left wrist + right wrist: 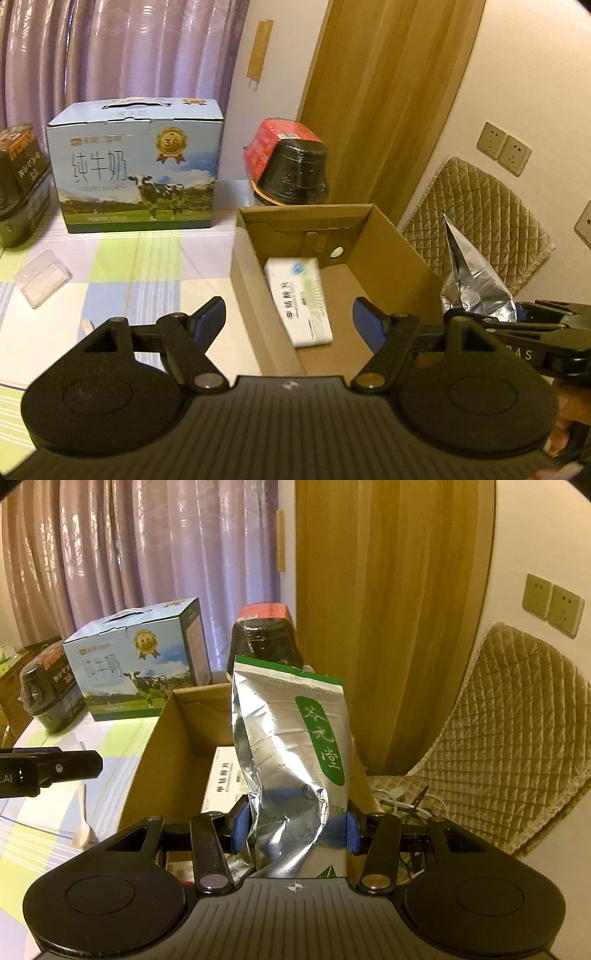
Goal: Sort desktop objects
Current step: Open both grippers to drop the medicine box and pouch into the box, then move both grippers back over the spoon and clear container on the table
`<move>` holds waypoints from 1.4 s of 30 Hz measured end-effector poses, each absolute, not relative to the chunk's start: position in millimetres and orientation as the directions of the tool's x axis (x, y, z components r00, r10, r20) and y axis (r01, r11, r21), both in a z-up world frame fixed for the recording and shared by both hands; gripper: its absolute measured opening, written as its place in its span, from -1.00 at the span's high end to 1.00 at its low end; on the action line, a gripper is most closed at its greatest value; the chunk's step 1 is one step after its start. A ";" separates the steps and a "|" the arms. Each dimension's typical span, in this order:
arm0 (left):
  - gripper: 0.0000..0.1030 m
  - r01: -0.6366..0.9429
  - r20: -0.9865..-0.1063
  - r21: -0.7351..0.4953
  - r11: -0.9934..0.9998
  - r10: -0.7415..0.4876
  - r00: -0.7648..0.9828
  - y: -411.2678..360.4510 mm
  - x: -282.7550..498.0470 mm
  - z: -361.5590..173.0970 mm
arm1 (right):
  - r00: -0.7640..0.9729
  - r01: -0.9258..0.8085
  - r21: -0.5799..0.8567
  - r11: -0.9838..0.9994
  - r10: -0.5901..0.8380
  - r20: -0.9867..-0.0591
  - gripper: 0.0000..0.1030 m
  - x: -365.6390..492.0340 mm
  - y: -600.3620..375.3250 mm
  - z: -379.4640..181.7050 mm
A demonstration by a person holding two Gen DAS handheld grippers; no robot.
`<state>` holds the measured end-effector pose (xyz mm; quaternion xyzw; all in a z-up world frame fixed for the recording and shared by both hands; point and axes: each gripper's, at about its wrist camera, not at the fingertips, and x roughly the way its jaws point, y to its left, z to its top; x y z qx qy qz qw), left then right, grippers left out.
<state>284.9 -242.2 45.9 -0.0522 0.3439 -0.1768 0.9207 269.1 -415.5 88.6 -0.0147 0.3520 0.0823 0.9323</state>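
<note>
My right tool (293, 827) pinches the silver tea pouch (291, 746) low, upright, so it drops cleanly into the cardboard box (391, 251) at 12 o'clock. Left tool (288, 321) wide, empty; medicine box (301, 302) already lies inside.

The right gripper (294, 821) clamps an upright silver foil pouch (291, 746) over the open cardboard box (162, 753), a white medicine box (221, 779) inside it, the milk carton (140, 661) at ten o'clock.
</note>
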 end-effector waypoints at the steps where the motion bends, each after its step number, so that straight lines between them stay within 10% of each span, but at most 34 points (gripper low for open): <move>1: -0.40 0.287 -0.616 -0.218 0.933 -0.360 0.701 -240.3 285.0 45.9 | 0.738 -0.167 0.032 0.985 0.146 -0.659 0.10 270.3 -413.1 88.3; 42: -0.67 0.255 -0.616 -0.174 0.951 -0.307 0.725 -189.1 271.3 47.8 | 0.782 -0.211 0.047 0.976 0.198 -0.591 -0.57 263.7 -374.3 122.9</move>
